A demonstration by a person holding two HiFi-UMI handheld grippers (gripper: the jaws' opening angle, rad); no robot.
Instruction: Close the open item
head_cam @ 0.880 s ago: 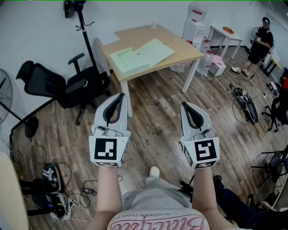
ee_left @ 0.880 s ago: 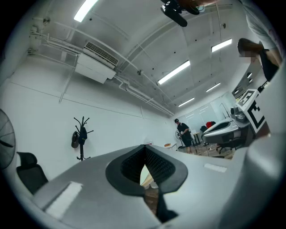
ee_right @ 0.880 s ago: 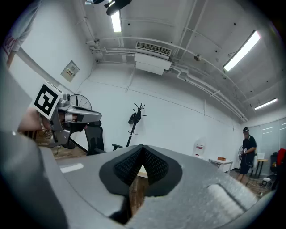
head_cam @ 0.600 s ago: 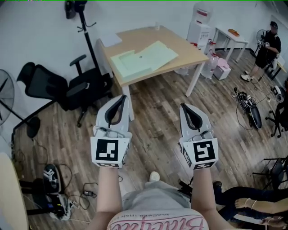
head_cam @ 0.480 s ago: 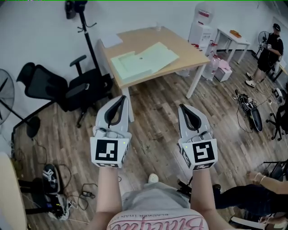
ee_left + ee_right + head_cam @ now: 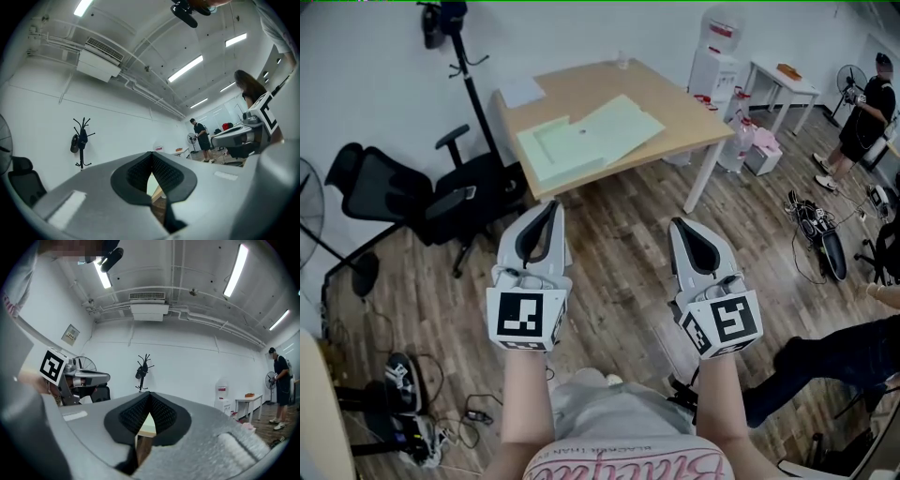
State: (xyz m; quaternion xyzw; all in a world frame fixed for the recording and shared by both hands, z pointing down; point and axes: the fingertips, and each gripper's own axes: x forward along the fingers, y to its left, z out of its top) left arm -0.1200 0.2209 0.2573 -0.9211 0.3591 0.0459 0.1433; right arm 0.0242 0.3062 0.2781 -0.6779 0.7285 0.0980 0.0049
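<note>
- a pale green flat box (image 6: 586,136) lies open on a light wooden table (image 6: 694,108), on the table's left half, close to its near edge.
- the tray half sits at the left, with low walls standing around a sunken floor and its front wall almost at the table's edge.
- the lid half is folded out flat to the right, joined to the tray and resting on the tabletop, reaching toward the table's middle.
- a small dark spot shows near where tray and lid meet.
- the whole box sits skewed to the table's sides.
- in both gripper views only a thin pale green sliver of it shows.
</note>
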